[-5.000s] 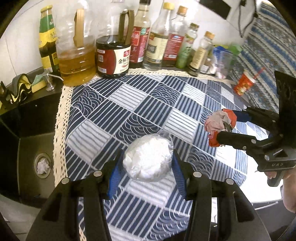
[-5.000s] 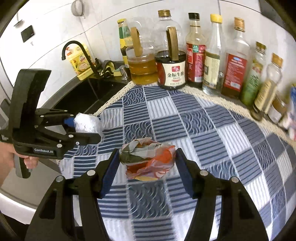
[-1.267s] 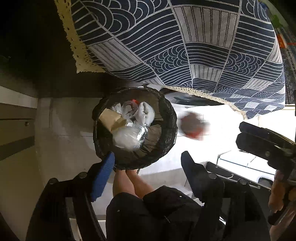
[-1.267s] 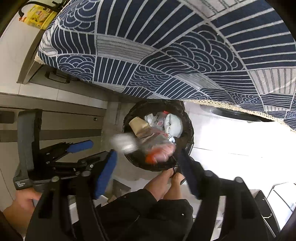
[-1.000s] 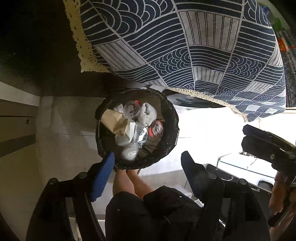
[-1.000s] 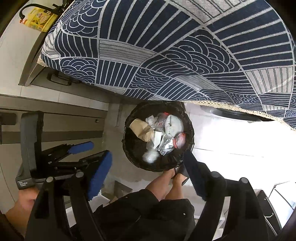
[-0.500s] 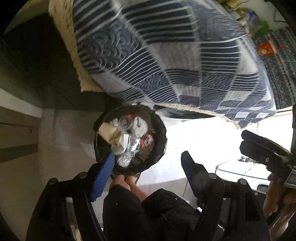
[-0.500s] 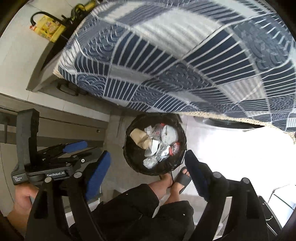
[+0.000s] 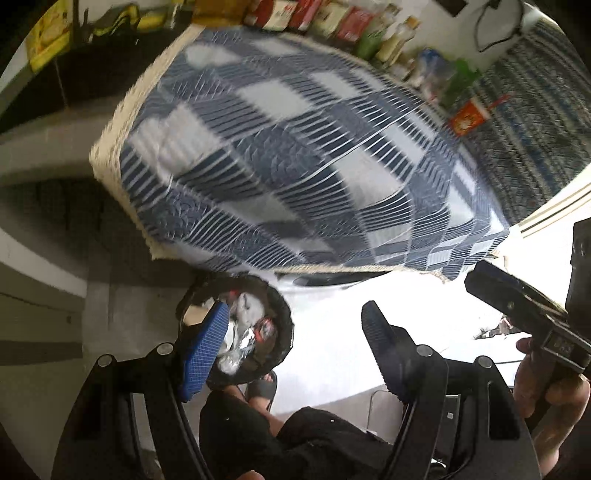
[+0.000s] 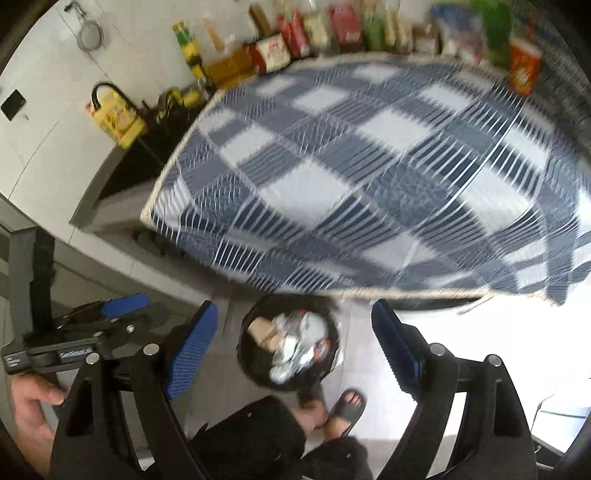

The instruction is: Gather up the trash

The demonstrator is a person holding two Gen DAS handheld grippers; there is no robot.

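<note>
At the far left of the right wrist view, the left gripper (image 10: 122,308) is held in the person's left hand (image 10: 27,406) beside the table front; its jaws stand well apart with nothing between them, which the left wrist view confirms. Risk: both frames are motion-blurred, so a fast sweep here could catch the lace-edged tablecloth (image 10: 369,177) hanging over the table's near edge and drag it. Just right of that, the black mesh bin (image 10: 251,373) stands on the floor below the near edge of the table, close to the person's sandalled foot (image 10: 345,406). The trash (image 10: 295,347), a mix of crumpled paper, foil and wrappers, lies inside the bin and fills it close to the rim. Risk: the bin looks light, so a knock from a foot or a gripper could tip it and spill the load; further pieces dropped from a height may bounce off the pile onto the floor. In the middle, the right gripper (image 10: 291,350) hangs above the bin with its jaws wide apart and empty. No trash can be made out on the blurred tablecloth, so collection appears complete or nearly so, though small pieces cannot be ruled out. At the far edge and right corner of the table stand bottles (image 10: 343,26) and a red cup (image 10: 524,64). Risk: a tug on the cloth would topple them.
</note>
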